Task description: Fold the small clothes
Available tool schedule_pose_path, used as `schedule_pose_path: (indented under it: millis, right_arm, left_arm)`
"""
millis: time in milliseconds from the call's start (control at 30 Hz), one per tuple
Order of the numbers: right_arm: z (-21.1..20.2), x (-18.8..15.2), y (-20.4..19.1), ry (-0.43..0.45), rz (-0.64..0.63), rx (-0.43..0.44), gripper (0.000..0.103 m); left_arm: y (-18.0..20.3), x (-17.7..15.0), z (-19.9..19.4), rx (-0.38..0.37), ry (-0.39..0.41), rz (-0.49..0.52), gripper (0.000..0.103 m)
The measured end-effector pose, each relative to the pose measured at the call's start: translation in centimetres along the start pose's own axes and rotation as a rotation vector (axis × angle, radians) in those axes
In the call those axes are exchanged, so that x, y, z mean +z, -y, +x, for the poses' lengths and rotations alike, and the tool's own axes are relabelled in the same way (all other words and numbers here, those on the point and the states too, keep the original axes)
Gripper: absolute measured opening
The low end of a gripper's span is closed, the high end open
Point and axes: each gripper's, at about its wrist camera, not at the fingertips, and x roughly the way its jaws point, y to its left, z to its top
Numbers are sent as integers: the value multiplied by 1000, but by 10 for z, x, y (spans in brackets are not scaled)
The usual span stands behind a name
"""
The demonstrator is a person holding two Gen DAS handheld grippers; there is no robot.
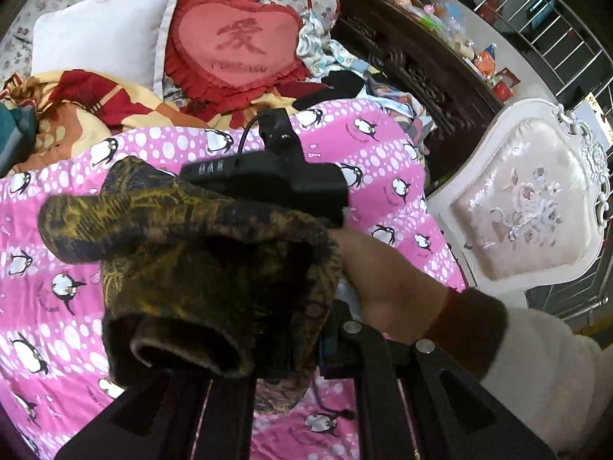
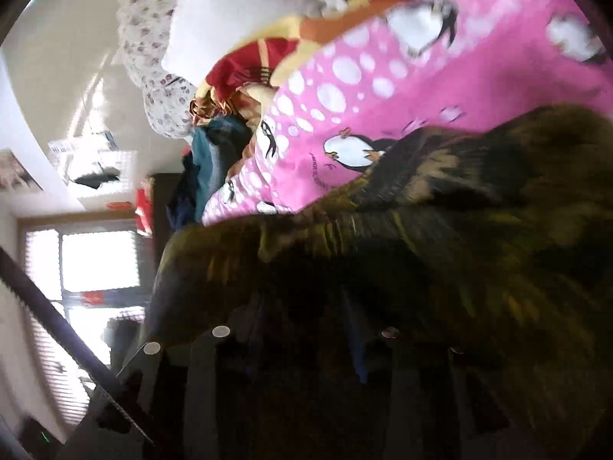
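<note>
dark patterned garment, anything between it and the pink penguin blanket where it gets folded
Nothing visible stands between them. The dark patterned garment is bunched up above the pink penguin blanket, draped over both grippers. The stretch of blanket showing around it carries no other clothes. The heart cushion and the clothes pile lie further back.

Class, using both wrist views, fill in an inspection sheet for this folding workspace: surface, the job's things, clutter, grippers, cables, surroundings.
Surface: pink penguin-print quilt covering the bed.
Job's things: dark garment with gold pattern, bunched and lifted above the quilt, blurred in the right view.
Clutter: white pillow, red heart cushion, red-and-yellow blanket, loose clothes heap.
Grippers: left gripper fingers hidden by cloth; right gripper beyond the garment, its hand against the fabric; closure unclear.
Cables: thin black cable on the right gripper.
Surroundings: white upholstered chair, dark carved headboard, window.
</note>
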Motion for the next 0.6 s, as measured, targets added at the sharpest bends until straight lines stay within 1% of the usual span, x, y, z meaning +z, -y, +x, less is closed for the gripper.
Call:
schedule_pose_path:
  millis: [33, 100, 167, 200, 267, 300, 333, 367, 400, 433, 467, 500, 533, 567, 600]
  right_arm:
    - [-6, 2, 6, 28, 36, 19, 41]
    - [-31, 1, 11, 85, 37, 38, 44]
    - [-66, -6, 13, 138, 16, 4, 50]
    - [-85, -9, 15, 164, 12, -3, 54]
    - [-122, -14, 21, 226, 16, -14, 59]
    - [-146, -18, 26, 269, 24, -24, 64]
    - [-161, -21, 29, 293, 33, -38, 67]
    - [-173, -23, 31, 309, 35, -56, 67]
    - [-186, -26, 32, 322, 25, -86, 67]
    - [-194, -29, 31, 325, 14, -113, 67]
    - [-199, -32, 28, 328, -6, -148, 67]
    - [-203, -34, 27, 325, -25, -170, 67]
    - [-206, -35, 24, 318, -44, -185, 67]
    - [-205, -37, 16, 306, -75, -195, 67]
    - [-206, -40, 12, 298, -109, -192, 68]
  left_arm:
    - [4, 1, 5, 7, -2, 15, 8]
    - [15, 4, 17, 22, -5, 44, 8]
    - [27, 7, 36, 38, -16, 70, 8]
    - [30, 9, 46, 50, -22, 81, 9]
    - [40, 8, 70, 87, -56, 94, 9]
    - [46, 5, 81, 95, -75, 97, 13]
    - [51, 1, 91, 94, -94, 97, 16]
    - [56, -4, 101, 81, -124, 96, 23]
    - [60, -8, 105, 74, -137, 97, 34]
    - [65, -11, 106, 71, -136, 102, 40]
    - [72, -16, 104, 64, -126, 118, 50]
    - [76, -18, 101, 58, -121, 131, 57]
    - [81, -21, 96, 46, -117, 151, 61]
    - [86, -24, 88, 26, -117, 173, 69]
    - [88, -27, 83, 13, -124, 182, 72]
